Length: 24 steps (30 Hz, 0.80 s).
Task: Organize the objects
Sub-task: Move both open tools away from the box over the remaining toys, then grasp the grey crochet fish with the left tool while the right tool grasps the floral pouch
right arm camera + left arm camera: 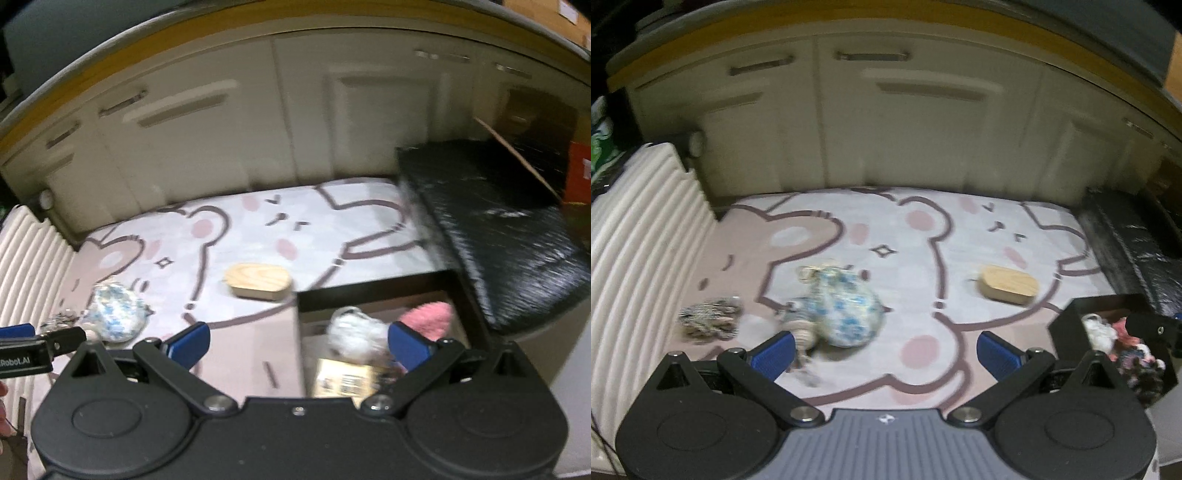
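A blue-and-white floral pouch (846,310) (116,314) lies on the cartoon bear mat (923,236), with a small striped figure (803,334) against its near side. A wooden oval box (1008,284) (260,280) sits mid-mat. A pile of small metallic bits (711,319) lies at the left. A black open box (373,291) (1067,314) holds a white fluffy item (354,332), a pink fluffy item (430,317) and a printed card (343,376). My left gripper (884,354) is open just short of the pouch. My right gripper (299,345) is open over the box's left wall.
Cream cabinet doors (886,122) with handles stand behind the mat. A ribbed white panel (639,236) borders the left. A black wrapped block (495,221) lies at the right behind the box. The left gripper's finger (37,347) shows at the right wrist view's left edge.
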### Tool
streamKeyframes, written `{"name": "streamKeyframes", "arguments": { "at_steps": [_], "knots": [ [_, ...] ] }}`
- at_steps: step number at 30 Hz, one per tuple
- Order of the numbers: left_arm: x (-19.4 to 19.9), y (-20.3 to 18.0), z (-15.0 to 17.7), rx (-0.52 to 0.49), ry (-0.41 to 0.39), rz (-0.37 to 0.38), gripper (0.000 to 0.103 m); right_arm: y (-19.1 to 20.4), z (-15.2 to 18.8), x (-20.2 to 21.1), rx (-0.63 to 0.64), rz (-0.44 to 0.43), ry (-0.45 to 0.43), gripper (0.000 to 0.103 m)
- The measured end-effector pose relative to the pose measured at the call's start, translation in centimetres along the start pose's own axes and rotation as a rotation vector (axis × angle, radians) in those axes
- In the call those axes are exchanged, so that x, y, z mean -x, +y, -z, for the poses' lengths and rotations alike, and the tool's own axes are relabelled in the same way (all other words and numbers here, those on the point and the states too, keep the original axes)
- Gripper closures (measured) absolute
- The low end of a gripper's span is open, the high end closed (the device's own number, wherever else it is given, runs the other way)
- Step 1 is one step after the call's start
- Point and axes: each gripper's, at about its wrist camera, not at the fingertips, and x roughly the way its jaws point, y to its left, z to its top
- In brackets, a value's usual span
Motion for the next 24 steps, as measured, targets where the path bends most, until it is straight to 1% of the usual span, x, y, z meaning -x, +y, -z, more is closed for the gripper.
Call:
{"name": "streamKeyframes", "arguments": {
  "at_steps": [5, 13, 19, 24],
  "knots": [
    [0.3, 3.1, 0.3, 0.021, -0.021, -0.043, 0.0, 3.4, -0.3, -1.2, 0.05, -0.041, 0.005, 0.0],
    [0.2, 7.5, 0.5, 0.07, -0.041, -0.089, 0.0, 7.3, -0.5, -2.9, 0.086, -0.091, 0.009, 0.0],
    [-0.5, 9.7, 0.3, 0.09, -0.061, -0.108, 0.0, 9.1, -0.8, -3.8, 0.093, -0.111, 0.006, 0.0],
    [-1.2, 10.6, 0.4, 0.083, -0.069, -0.092, 0.002, 9.9, -1.3, -4.8, 0.064, -0.111, 0.019, 0.0]
  ]
}}
